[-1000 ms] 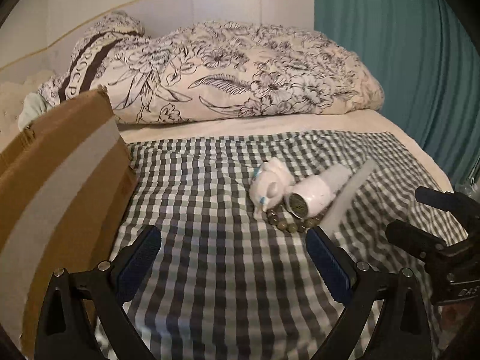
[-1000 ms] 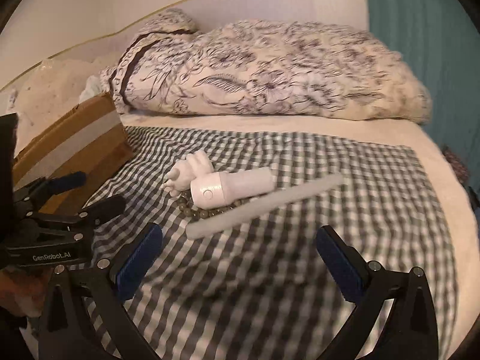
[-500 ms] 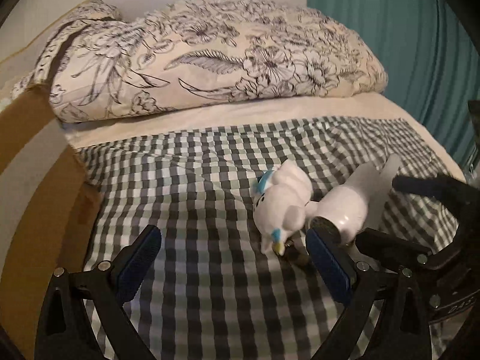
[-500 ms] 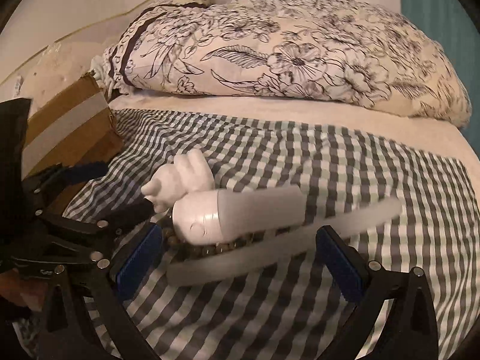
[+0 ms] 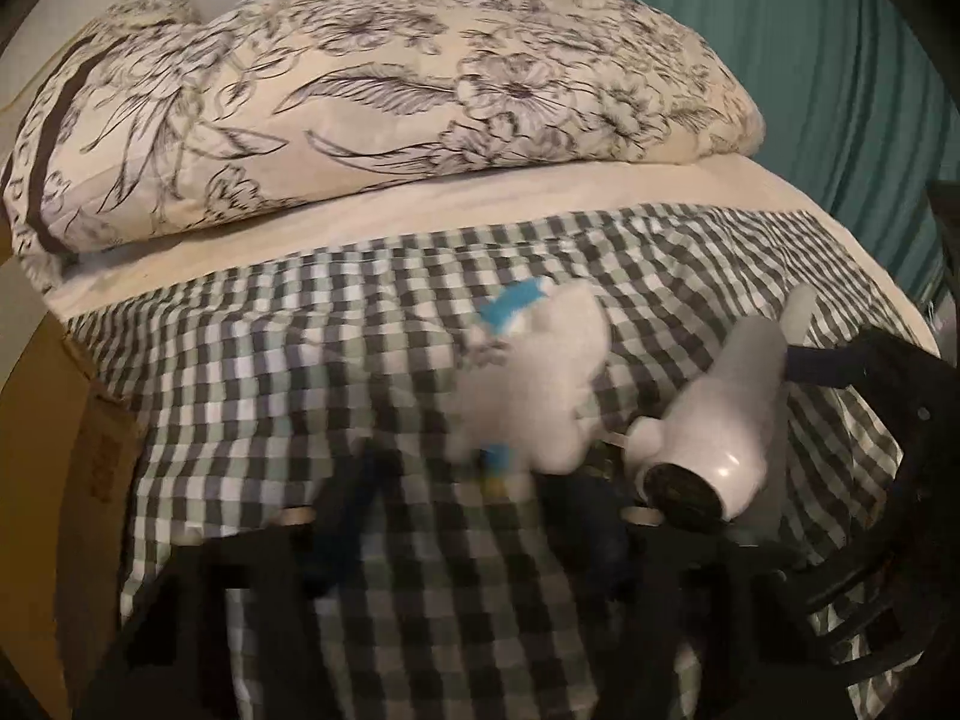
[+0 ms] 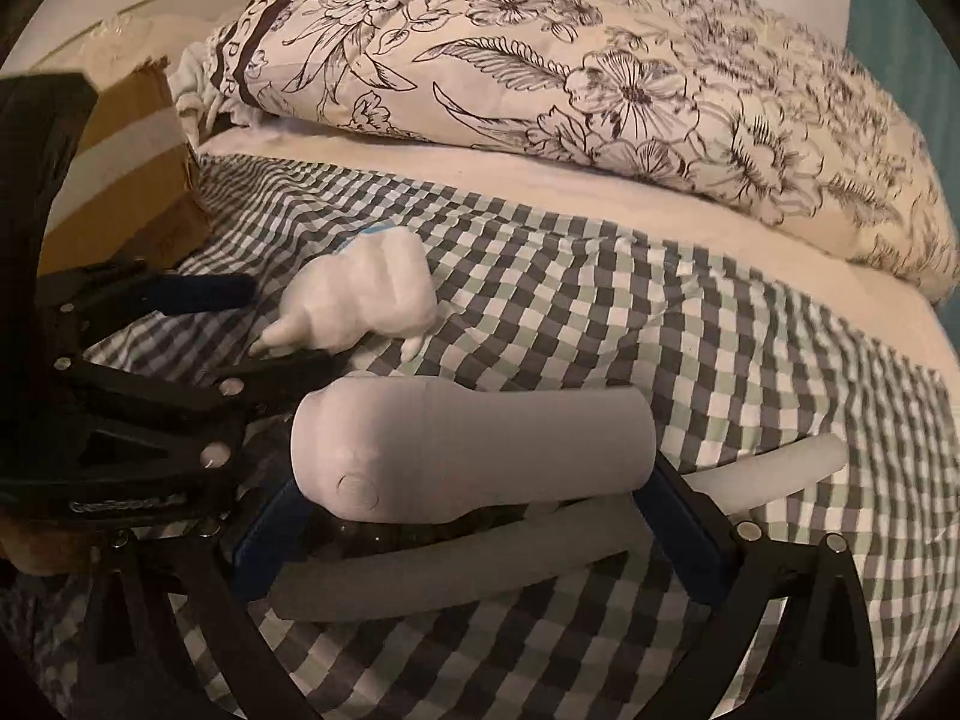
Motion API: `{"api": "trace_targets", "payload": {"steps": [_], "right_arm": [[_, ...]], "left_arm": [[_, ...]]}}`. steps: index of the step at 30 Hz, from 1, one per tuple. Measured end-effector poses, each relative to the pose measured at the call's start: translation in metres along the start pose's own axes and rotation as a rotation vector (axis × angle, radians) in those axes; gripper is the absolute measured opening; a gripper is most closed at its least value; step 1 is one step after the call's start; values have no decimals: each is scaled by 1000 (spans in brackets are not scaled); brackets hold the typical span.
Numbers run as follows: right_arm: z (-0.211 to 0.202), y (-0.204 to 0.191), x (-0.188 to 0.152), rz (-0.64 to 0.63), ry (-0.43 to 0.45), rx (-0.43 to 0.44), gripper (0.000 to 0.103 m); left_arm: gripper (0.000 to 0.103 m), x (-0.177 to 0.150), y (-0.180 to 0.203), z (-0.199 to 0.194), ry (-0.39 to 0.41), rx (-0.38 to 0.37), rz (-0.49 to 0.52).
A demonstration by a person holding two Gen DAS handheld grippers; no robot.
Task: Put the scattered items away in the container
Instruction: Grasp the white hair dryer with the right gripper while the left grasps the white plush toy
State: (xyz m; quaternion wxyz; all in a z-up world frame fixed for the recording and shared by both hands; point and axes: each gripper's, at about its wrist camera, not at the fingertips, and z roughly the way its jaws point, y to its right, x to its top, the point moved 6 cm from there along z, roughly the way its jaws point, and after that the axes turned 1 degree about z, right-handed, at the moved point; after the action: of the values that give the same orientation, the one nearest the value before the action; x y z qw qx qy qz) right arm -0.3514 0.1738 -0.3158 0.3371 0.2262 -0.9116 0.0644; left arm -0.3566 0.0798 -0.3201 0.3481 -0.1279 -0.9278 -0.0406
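Left claw [image 5: 480, 516] has just been closing round the white toy [image 5: 540, 378] on the bed's checked cloth [image 6: 600, 312], contact blurred; right claw [image 6: 474, 534] apart, straddling the lint shaver [image 6: 480, 450]; both positioned for lifting toward the cardboard box [image 6: 120, 180] alongside.

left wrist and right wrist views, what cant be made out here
- Left gripper, left wrist view: motion blur; its jaws have just been closing at the white toy, contact unclear.
- Bead string, right wrist view: mostly hidden under the white device.
- White rod, right wrist view: middle covered by the device and the right gripper.
- Cardboard box, left wrist view: cut off by the edge, inside unseen.
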Motion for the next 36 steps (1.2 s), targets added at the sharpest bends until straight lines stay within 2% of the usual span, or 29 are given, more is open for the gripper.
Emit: {"api": "trace_targets", "payload": {"steps": [3, 5, 14, 22, 26, 28, 29, 30, 32, 34, 36], "right_arm": [[-5, -2, 0, -15, 23, -29, 99], [-10, -3, 0, -22, 34, -35, 99], [-43, -9, -11, -6, 89, -55, 99], [-87, -26, -22, 19, 150, -45, 99], [-112, -35, -31, 45, 182, -45, 99], [-125, -41, -37, 48, 201, -52, 99], [-131, -43, -40, 53, 214, -53, 99], [-136, -44, -43, 61, 225, -53, 99], [-143, -44, -46, 82, 239, -49, 99], [-150, -41, -47, 94, 252, -60, 99], [-155, -37, -47, 95, 262, -63, 99]], "left_arm": [[13, 0, 5, -3, 4, -10, 13], [8, 0, 6, -7, 8, -28, 8], [0, -10, 5, -39, 44, -67, -32], [0, -19, 4, -83, 94, -85, -56], [0, -25, 4, -92, 84, -83, -43], [9, -25, 6, -89, 75, -71, -33], [26, -24, 6, -86, 72, -61, -28], [55, -22, 7, -82, 73, -52, -29], [83, -16, 8, -78, 104, -32, -36], [87, -8, 9, -73, 130, -7, -38], [89, 2, 9, -58, 100, -1, -46]]}}
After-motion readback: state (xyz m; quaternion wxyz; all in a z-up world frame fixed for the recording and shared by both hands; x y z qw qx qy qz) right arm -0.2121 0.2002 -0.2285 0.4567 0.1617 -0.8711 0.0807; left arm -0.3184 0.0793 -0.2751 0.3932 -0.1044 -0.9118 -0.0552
